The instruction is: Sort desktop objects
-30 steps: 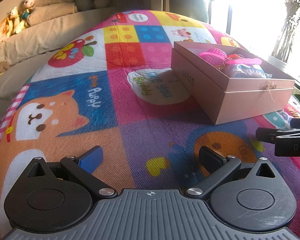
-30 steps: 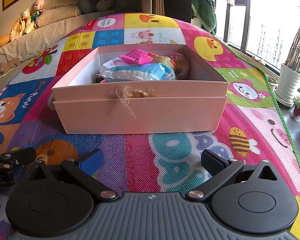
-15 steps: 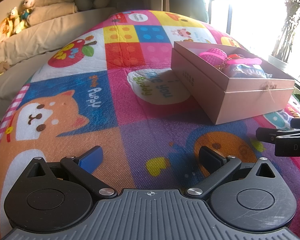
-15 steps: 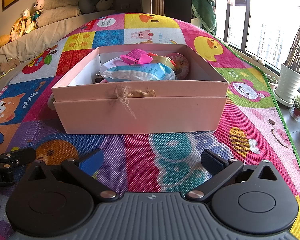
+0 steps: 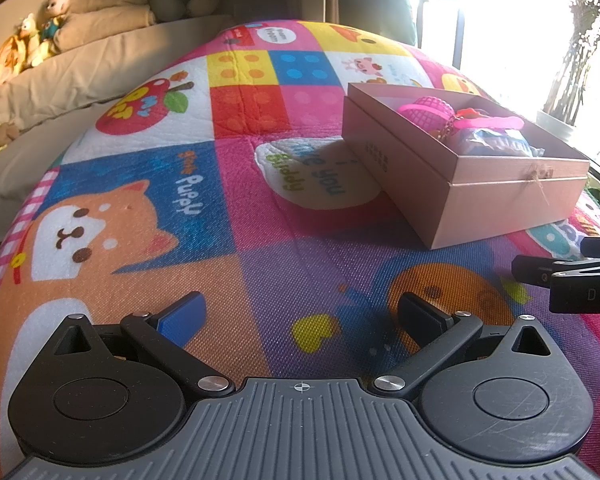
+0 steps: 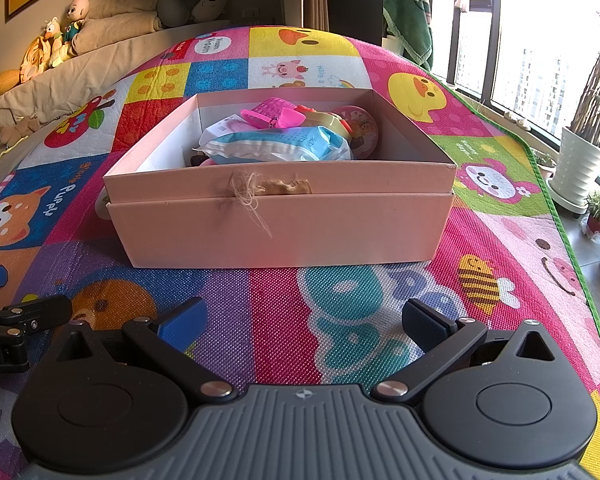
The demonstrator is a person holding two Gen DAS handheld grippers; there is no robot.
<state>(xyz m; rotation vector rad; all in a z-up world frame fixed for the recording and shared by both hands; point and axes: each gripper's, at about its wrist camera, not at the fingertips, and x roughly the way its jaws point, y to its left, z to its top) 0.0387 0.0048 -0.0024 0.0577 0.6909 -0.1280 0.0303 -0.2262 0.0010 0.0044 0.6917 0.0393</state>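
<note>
The pink box [image 6: 278, 216] sits on the play mat [image 6: 260, 320] ahead of my right gripper [image 6: 302, 320], its long side across my view, heaped with a blue-white packet [image 6: 276, 146]. Another item could spill that pile. Both my grippers gape wide and empty, the left gripper [image 5: 300, 314] left of the box.

An open pink cardboard box [image 6: 280, 232] sits upright on the colourful cartoon play mat [image 6: 340, 312]. Inside lie a blue-and-white soft packet [image 6: 276, 144], a pink mesh toy [image 6: 270, 110] and a round pink tin [image 6: 358, 128].
</note>
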